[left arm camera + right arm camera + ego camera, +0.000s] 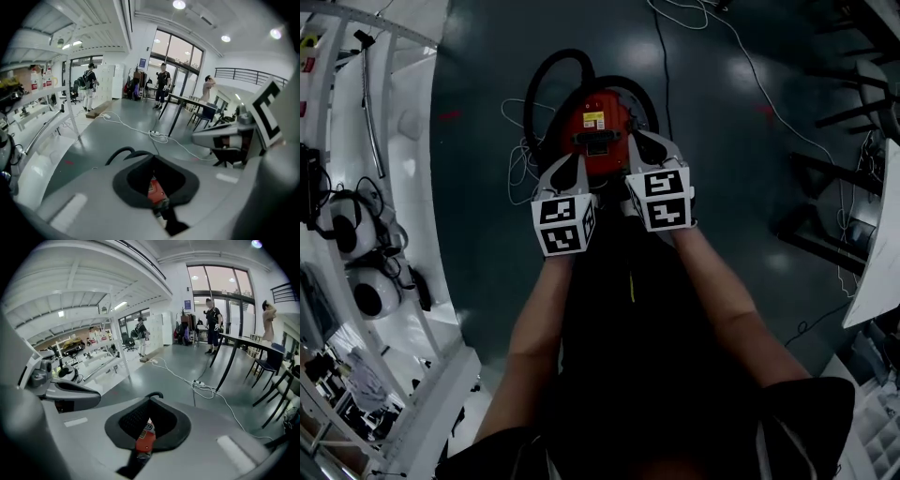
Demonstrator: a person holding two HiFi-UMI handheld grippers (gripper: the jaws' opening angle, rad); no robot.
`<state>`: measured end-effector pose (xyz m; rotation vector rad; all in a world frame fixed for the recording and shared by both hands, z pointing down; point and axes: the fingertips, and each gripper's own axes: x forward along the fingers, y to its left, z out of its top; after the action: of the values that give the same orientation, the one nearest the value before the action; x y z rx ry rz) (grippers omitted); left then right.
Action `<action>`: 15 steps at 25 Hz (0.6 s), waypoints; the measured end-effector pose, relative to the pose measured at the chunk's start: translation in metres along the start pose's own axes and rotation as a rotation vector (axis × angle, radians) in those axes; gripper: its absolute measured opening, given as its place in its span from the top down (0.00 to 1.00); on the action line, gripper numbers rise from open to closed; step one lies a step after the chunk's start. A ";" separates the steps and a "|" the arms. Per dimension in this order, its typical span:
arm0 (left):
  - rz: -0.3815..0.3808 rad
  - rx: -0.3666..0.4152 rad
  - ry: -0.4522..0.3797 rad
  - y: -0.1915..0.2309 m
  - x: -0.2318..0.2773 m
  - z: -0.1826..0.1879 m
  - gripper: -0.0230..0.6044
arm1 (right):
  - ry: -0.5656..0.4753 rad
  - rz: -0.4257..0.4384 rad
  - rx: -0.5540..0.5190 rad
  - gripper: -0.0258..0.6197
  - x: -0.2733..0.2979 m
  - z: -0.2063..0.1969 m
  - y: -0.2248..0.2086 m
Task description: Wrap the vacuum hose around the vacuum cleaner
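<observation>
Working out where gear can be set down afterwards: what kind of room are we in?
Probably an open lab or workshop hall: white equipment racks line one side, loose cables trail over the grey floor, and long tables stand near tall windows.

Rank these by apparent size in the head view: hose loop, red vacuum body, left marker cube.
1. Hose loop.
2. Tie: red vacuum body and left marker cube look alike; cube is nearer the camera.

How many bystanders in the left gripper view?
3. Backpack wearer at left by the lockers; person at the windows, centre; person with raised arm at right, behind the tables. Others may be hidden by furniture.
</observation>
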<state>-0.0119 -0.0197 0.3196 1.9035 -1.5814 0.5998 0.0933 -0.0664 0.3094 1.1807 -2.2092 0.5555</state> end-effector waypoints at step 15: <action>0.106 -0.046 -0.129 0.016 -0.077 0.055 0.95 | -0.084 0.075 -0.024 0.97 -0.059 0.046 0.023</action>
<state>-0.0441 -0.0045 0.2303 1.8655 -1.7717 0.4882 0.0873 -0.0455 0.2339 1.1321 -2.3322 0.5174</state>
